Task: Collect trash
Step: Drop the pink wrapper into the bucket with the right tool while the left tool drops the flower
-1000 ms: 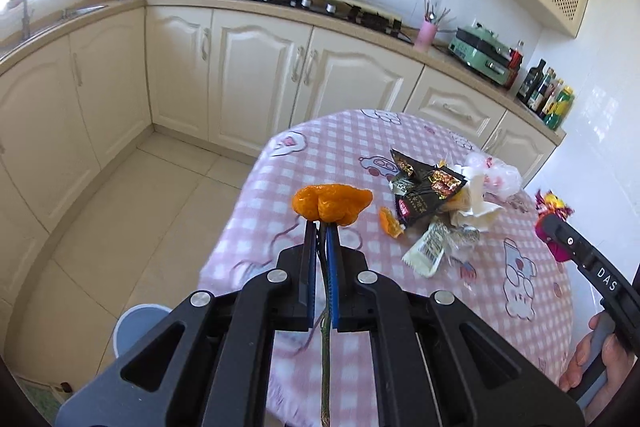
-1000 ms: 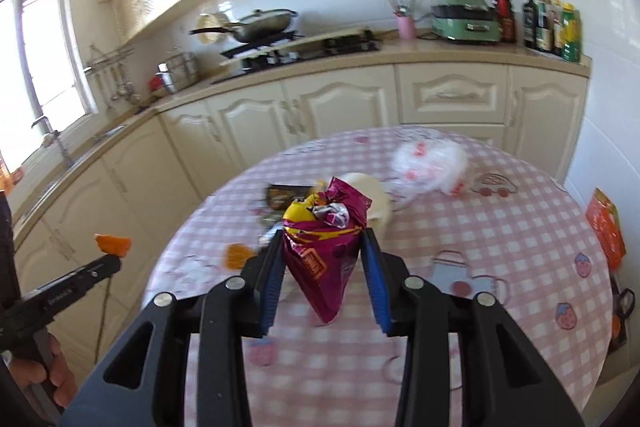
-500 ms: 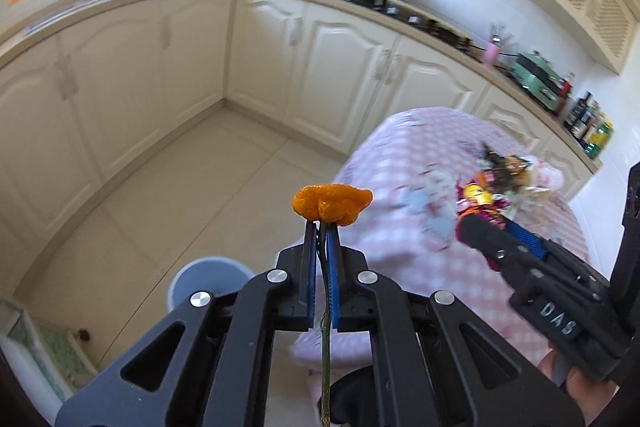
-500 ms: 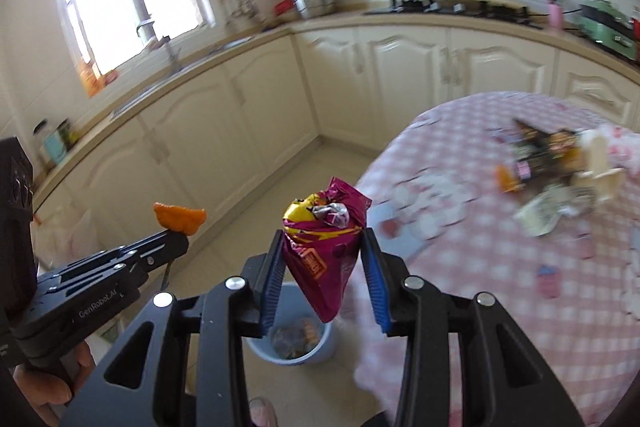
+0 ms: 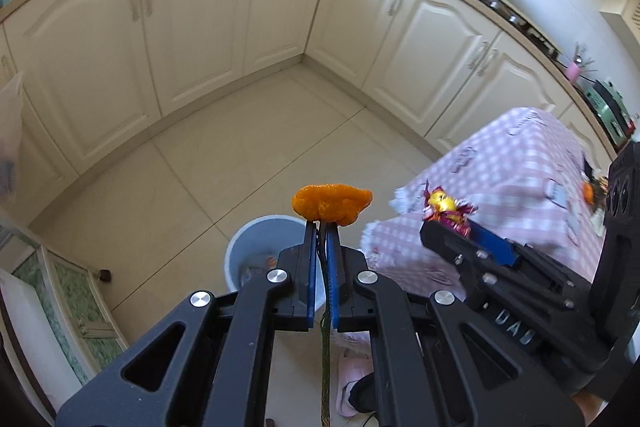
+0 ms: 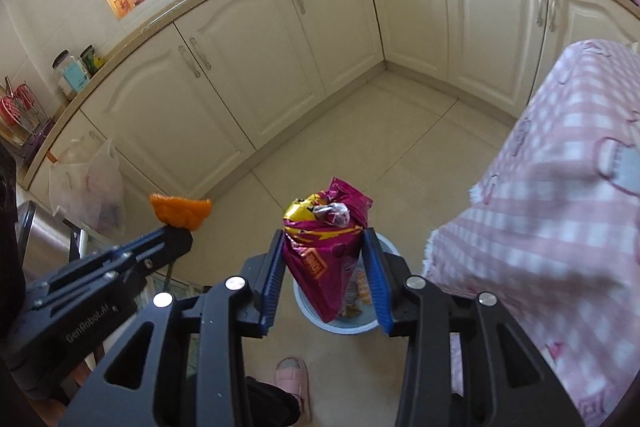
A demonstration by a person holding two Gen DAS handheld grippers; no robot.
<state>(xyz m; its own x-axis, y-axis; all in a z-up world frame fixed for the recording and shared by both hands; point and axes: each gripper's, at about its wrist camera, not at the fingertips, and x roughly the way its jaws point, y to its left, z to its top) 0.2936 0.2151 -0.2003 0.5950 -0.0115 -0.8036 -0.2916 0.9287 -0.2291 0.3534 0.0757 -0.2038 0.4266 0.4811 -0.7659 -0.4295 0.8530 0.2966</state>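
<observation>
Both claws have swung from the checked table to above our pale blue bin. Our right gripper squeezes a magenta snack bag; our left gripper, marked "GenRobot.AI", pinches an orange peel.

"GenRobot.AI" reads white along the left tool, beside the snack bag. "DAS" stands on the right tool. The bag's own print is unreadable.

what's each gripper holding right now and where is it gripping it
Left gripper pinches the orange peel by its lower edge. Right gripper clamps the snack bag by its sides.
</observation>
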